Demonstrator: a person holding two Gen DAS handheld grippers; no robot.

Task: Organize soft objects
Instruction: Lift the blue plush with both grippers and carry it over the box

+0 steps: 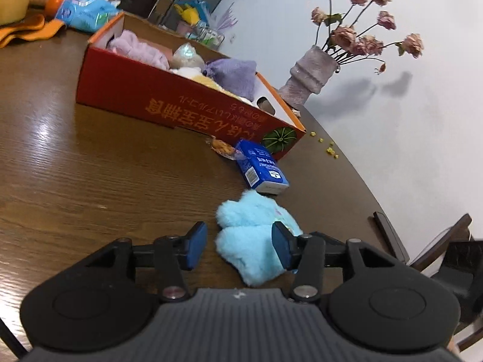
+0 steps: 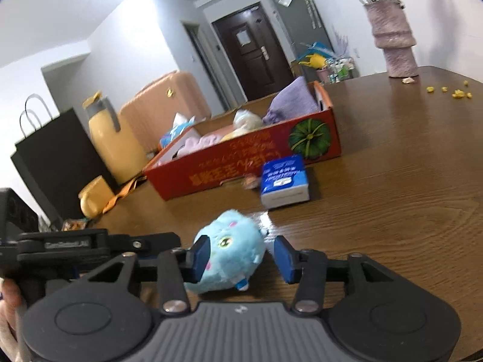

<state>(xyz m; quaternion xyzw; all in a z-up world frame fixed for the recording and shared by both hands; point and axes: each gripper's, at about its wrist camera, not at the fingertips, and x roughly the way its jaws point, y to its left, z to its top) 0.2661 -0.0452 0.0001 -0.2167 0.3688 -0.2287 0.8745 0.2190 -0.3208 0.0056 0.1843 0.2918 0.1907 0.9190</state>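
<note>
left gripper (image 1: pixel 238 249) spreading wide, blue plush toy (image 1: pixel 256 241) lying between its fingers on the table (image 1: pixel 90 181) | right gripper (image 2: pixel 241 256) gaping around the same toy (image 2: pixel 232 253), left pad touching | tissue pack (image 1: pixel 261 167) sitting just beyond | red box (image 1: pixel 169 102) of soft things farther ahead | vase (image 1: pixel 308 72) standing farthest

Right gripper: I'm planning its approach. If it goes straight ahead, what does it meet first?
The blue plush toy, lying between the open fingers of the right gripper. Beyond it, probably the blue tissue pack, though depth is unclear.
</note>
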